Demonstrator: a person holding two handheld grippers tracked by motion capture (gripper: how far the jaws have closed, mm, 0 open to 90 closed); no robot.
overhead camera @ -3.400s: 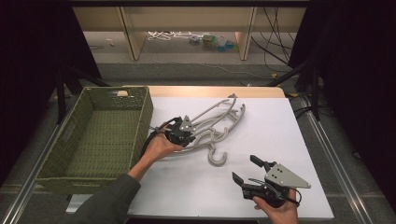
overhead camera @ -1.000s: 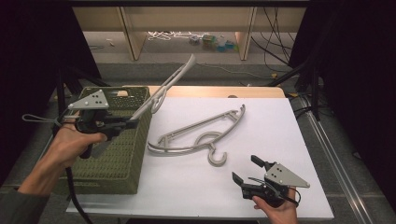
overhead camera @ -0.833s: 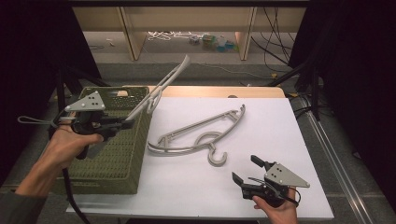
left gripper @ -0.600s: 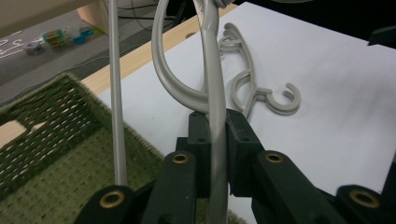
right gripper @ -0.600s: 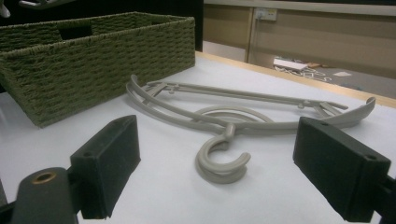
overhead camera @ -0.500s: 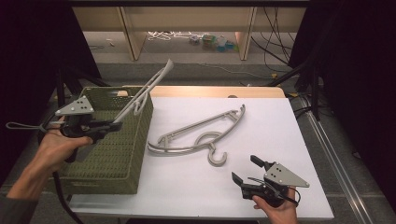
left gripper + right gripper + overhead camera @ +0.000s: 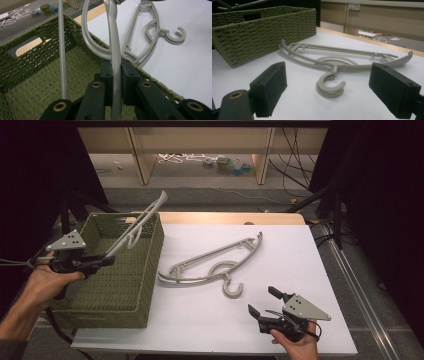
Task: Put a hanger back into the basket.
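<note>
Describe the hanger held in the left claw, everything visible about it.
The held hanger is pale grey, plastic by its look, with slim curved arms and a straight bar. It slants up and away over the green woven basket, its far tip above the basket's back rim. The left claw is shut on one arm, which runs between the black pads. Nothing else visibly touches it.

A grey plastic hanger (image 7: pixel 137 224) is clamped in the left hand-held gripper (image 7: pixel 102 261), slanting up and away over the green woven basket (image 7: pixel 125 290); in the left gripper view one of its arms (image 7: pixel 113 50) runs straight up between the jaws. Two more grey hangers (image 7: pixel 215 265) lie flat, stacked, on the white worktop (image 7: pixel 300 260) just right of the basket, hooks (image 7: pixel 232 289) toward the near edge.
</note>
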